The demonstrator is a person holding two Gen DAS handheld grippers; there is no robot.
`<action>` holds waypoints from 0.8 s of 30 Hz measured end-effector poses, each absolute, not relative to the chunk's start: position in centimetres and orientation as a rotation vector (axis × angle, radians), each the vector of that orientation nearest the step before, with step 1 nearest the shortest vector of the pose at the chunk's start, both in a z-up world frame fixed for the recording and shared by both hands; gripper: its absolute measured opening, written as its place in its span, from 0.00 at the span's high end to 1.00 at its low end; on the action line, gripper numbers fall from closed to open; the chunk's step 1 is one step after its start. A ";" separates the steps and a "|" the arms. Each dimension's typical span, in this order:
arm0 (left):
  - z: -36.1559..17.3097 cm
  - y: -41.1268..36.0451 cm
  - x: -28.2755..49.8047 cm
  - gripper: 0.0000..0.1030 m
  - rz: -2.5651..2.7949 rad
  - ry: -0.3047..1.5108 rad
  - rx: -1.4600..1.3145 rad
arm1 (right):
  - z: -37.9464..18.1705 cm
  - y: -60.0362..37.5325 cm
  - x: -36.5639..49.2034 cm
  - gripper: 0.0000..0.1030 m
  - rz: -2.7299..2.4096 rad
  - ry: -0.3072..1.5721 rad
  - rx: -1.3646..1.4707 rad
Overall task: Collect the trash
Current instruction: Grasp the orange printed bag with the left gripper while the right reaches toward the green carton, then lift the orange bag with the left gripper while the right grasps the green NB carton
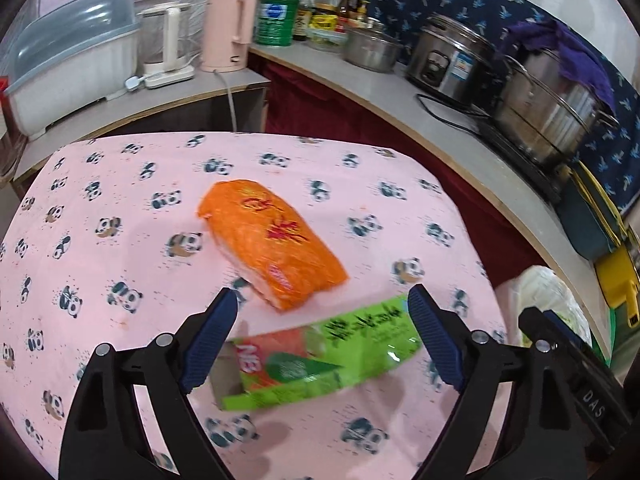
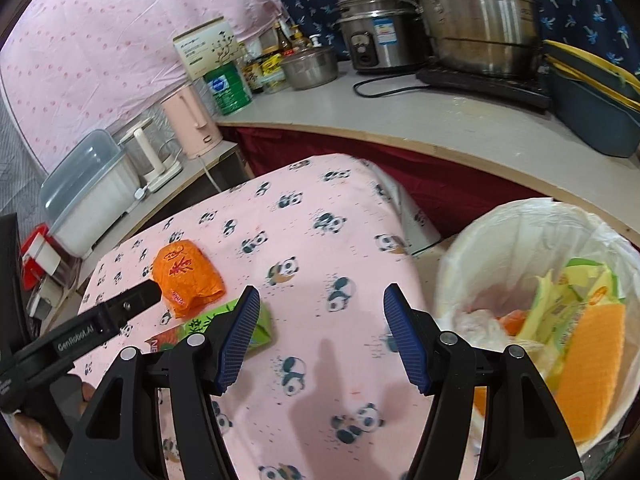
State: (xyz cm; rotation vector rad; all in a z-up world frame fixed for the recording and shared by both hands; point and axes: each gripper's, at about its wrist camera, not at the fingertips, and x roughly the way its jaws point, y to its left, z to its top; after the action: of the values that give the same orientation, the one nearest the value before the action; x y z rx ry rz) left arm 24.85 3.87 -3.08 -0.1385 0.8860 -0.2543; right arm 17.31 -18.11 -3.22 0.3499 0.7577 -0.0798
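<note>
An orange snack wrapper [image 1: 272, 246] and a green carton [image 1: 320, 354] lie on the pink panda tablecloth [image 1: 100, 280]. My left gripper [image 1: 322, 300] is open, its fingers astride the green carton, just above it. In the right wrist view the orange wrapper [image 2: 188, 276] and green carton [image 2: 224, 326] lie at left, with the left gripper's body [image 2: 80, 330] beside them. My right gripper [image 2: 320, 296] is open and empty over the cloth. A white-lined trash bin [image 2: 472, 256] with wrappers inside stands at the table's right edge.
A counter [image 2: 400, 120] curves behind the table with a rice cooker [image 2: 380, 40], steel pots [image 2: 484, 20], a pink kettle [image 1: 230, 32], a green tin [image 1: 276, 20] and a plastic dish box [image 1: 68, 60]. A cable [image 2: 384, 90] lies on the counter.
</note>
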 end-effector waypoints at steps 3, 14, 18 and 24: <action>-3.9 5.1 26.4 0.17 -0.234 0.901 -0.149 | -4.0 -16.6 18.8 0.39 -0.058 0.775 0.343; -8.3 5.5 32.7 0.17 -0.227 1.000 -0.165 | -7.0 -14.3 23.2 0.39 -0.024 0.835 0.341; -9.0 5.2 33.4 0.32 -0.252 1.017 -0.167 | -7.8 -14.1 24.1 0.39 -0.024 0.851 0.344; -8.6 4.5 33.0 0.64 -0.297 1.001 -0.158 | -8.5 -13.9 24.4 0.39 -0.023 0.865 0.347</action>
State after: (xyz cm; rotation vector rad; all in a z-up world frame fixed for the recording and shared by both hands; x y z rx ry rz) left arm 33.02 4.55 -8.64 -0.1579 1.0012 -0.2968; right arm 24.40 -13.89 -8.47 0.3474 0.8651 -0.0228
